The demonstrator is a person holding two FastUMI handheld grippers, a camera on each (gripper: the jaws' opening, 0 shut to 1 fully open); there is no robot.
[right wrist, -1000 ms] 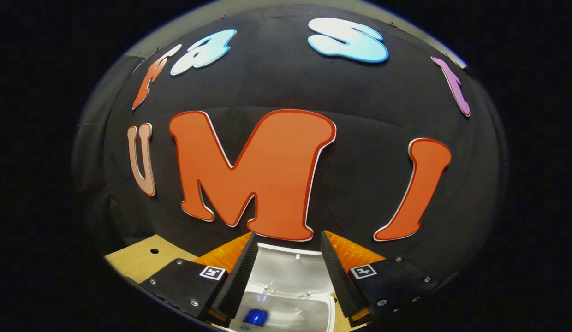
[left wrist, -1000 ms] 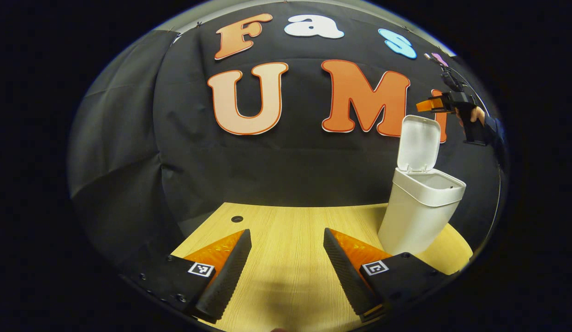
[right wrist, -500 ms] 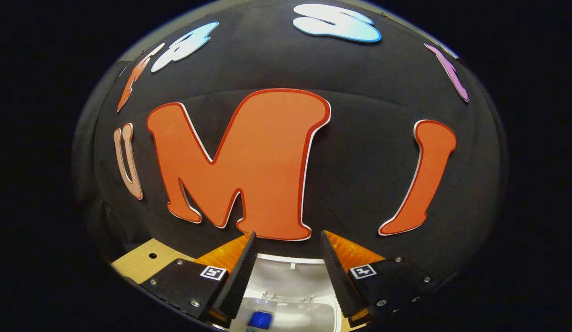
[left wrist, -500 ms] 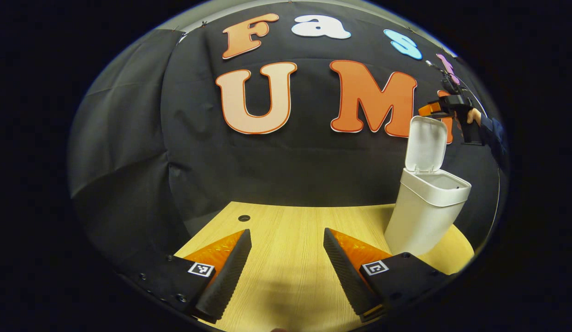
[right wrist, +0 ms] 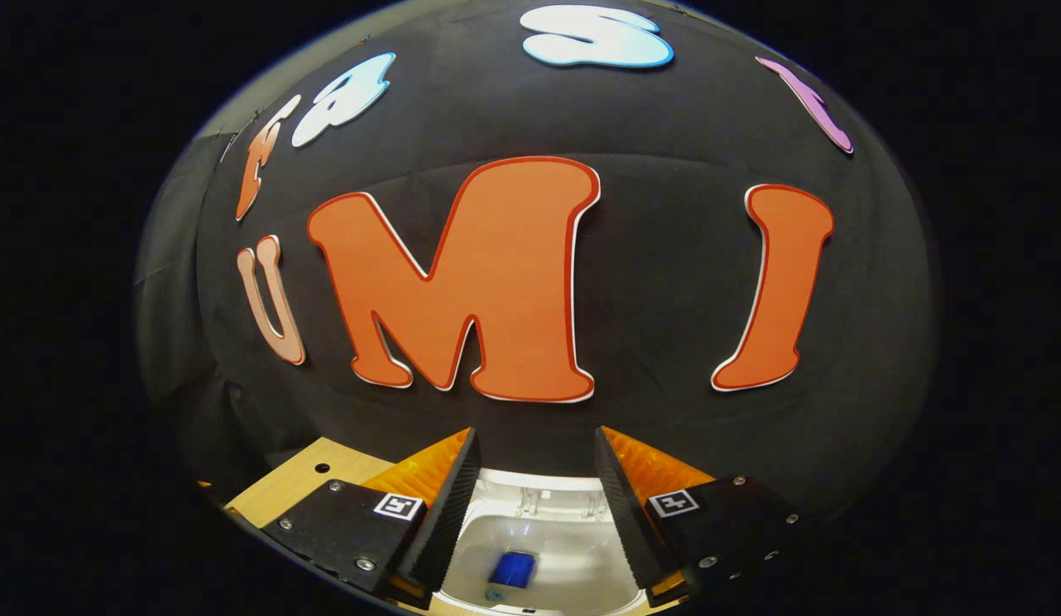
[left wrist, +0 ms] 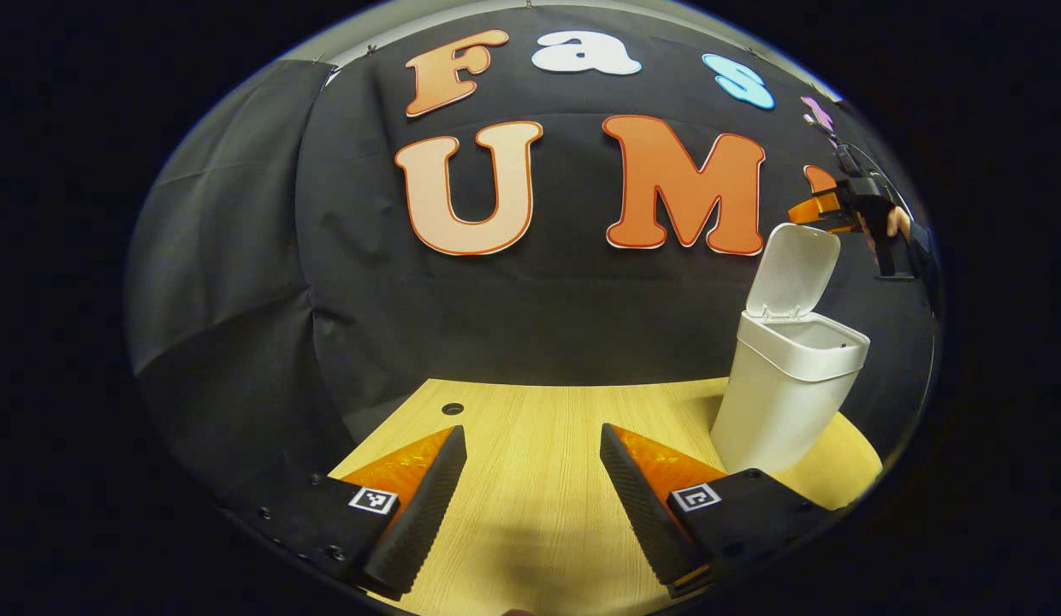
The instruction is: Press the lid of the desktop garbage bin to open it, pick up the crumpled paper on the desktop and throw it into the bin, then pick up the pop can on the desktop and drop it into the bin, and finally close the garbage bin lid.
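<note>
The white desktop garbage bin (left wrist: 791, 389) stands at the far right of the wooden desktop (left wrist: 539, 428), its lid (left wrist: 794, 269) raised and hinged at the far rim. The right gripper (right wrist: 530, 505) hangs directly above the lid's top edge, fingers apart and empty, with the blue pop can (right wrist: 512, 568) lying in the bin below. It is far nearer than the left gripper (left wrist: 530, 496), which hovers low over the desktop, fingers spread and empty. Closing likely needs a push on the lid from behind, toward the near side.
</note>
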